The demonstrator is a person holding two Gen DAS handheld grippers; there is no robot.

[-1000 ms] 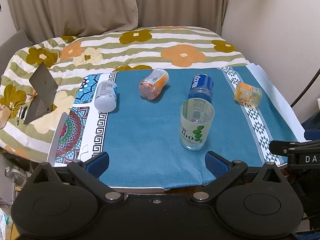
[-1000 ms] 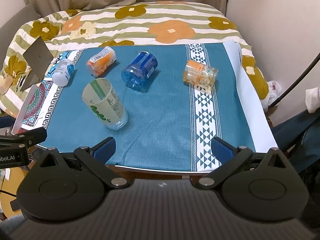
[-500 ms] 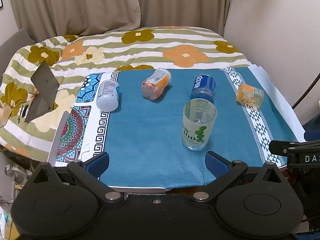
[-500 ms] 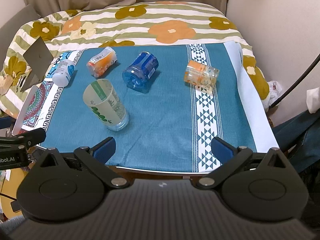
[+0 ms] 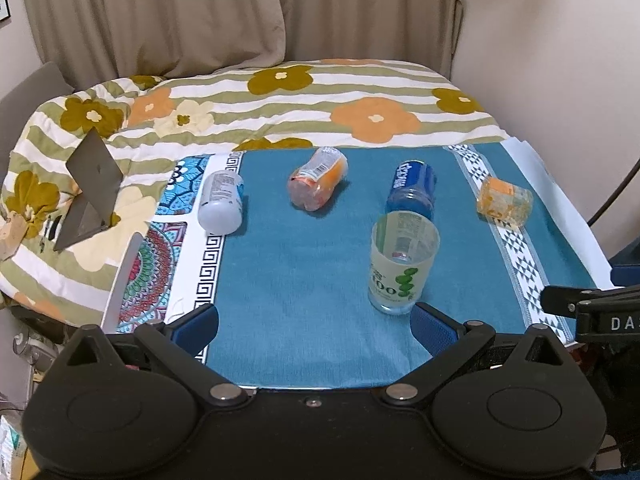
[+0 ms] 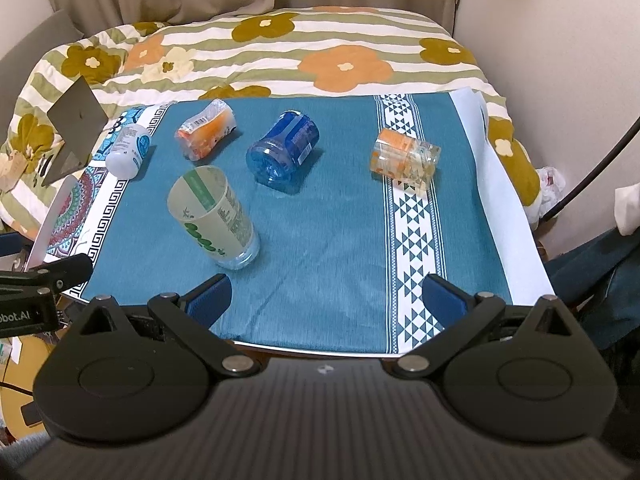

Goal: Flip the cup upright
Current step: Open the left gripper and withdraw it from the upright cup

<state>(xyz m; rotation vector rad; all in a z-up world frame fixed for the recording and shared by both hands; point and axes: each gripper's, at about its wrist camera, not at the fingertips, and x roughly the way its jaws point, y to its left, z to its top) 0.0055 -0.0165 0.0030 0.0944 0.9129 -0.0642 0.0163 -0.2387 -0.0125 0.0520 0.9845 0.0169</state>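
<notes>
Left tool (image 5: 314, 322), open and empty, sat nearer the cup (image 5: 402, 266): upright, mouth up, just ahead-right. Right tool (image 6: 326, 292) open too.

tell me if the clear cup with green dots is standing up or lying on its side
Upright. The cup stands on its base on the blue cloth, open rim facing up; you can see down inside it from the right wrist view.

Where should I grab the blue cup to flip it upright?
Grip the blue cup across its round sidewall at mid-body, coming from above. It lies on its side, base toward the camera and the mouth apparently pointing away, so the curved sides look like the freest faces.
</notes>
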